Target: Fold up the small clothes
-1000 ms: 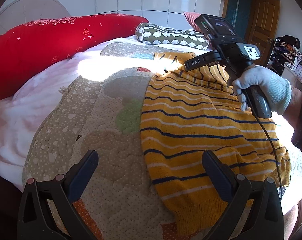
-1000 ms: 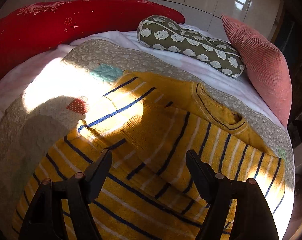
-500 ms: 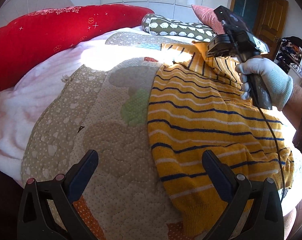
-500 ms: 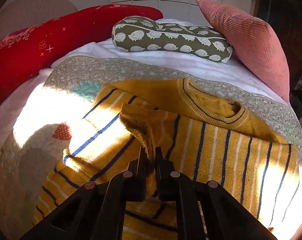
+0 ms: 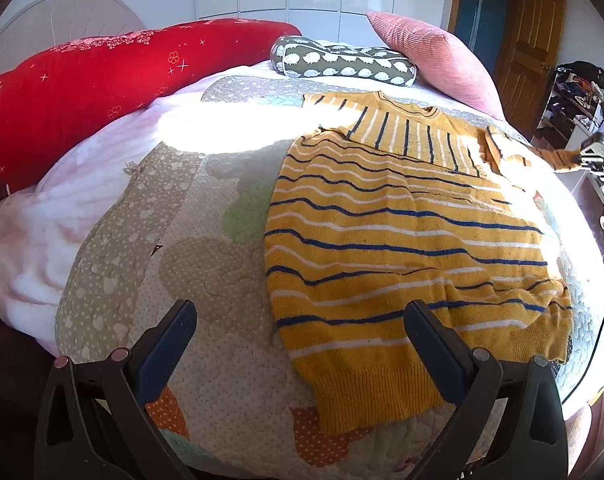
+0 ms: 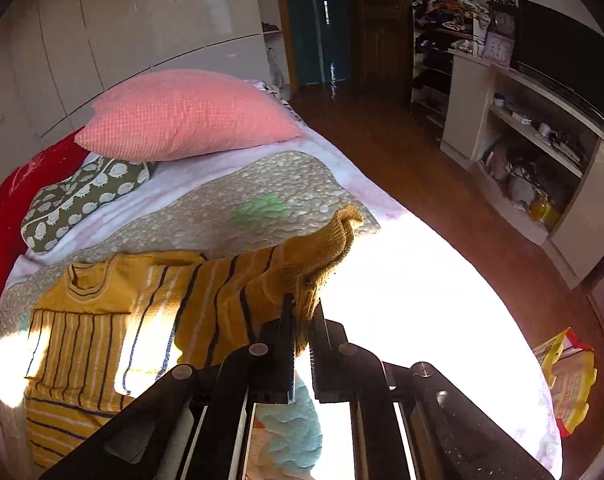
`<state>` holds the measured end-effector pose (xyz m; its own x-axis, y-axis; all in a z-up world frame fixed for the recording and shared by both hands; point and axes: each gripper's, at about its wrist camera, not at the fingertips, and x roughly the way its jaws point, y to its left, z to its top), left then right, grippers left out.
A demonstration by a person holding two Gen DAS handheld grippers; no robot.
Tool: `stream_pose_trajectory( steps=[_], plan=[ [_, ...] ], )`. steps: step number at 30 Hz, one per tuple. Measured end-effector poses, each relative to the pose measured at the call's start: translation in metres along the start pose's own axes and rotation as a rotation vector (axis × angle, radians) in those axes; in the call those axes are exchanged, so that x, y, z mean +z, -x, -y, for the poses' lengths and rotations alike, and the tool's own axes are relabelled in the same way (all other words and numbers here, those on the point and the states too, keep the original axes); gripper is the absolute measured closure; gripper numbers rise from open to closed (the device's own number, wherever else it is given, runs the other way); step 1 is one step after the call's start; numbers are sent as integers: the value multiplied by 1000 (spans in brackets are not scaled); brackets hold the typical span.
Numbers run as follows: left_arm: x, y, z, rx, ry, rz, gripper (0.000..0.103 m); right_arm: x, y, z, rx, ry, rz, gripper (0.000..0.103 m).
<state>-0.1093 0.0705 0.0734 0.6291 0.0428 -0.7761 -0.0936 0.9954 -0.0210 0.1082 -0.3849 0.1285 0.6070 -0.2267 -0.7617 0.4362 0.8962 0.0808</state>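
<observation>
A yellow striped sweater [image 5: 402, 232] lies spread on the quilt [image 5: 205, 248] of a sunlit bed, its hem nearest the left gripper [image 5: 297, 344], which hovers released, its 2 fingers wide apart above the quilt and hem. The right gripper [image 6: 302, 344], clenched on the sleeve [image 6: 322, 248], has carried it out past the sweater's right edge since half a second ago, when it pinched the cuff over the chest; the sleeve now stretches taut off the bed's side. The gloved hand seen earlier over the sweater has gone to the frame's far right. A pink pillow [image 6: 189, 116] rests behind.
</observation>
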Motion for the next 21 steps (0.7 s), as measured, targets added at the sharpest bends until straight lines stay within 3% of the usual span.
stream_pose_trajectory(
  steps=[5,9,10,12,14,16,18,19,21],
  plan=[
    [-2,4,12,1,-28,-1,0,-24,-38,90,-187,-84,-176,91],
    [-3,1,12,0,-23,-12,0,-35,-5,111,-143,-231,-79,81],
    [-3,-1,12,-3,-19,-14,0,-36,11,104,-88,-253,-34,78],
    [-3,-2,10,-11,-7,-14,0,-35,34,77,75,-258,15,58],
    [-3,-2,9,-22,3,-12,0,-34,43,38,290,-214,-7,46],
    [-3,-3,7,-30,9,-14,0,-41,36,-6,516,-156,-123,45],
    [-4,-2,3,-36,14,-15,0,-58,22,-37,649,-178,-254,45],
    [-4,-1,-1,-35,20,-13,0,-67,14,-46,695,-217,-295,45],
    [-4,0,-10,-36,37,-9,0,-83,-2,-54,687,-261,-358,45]
  ],
)
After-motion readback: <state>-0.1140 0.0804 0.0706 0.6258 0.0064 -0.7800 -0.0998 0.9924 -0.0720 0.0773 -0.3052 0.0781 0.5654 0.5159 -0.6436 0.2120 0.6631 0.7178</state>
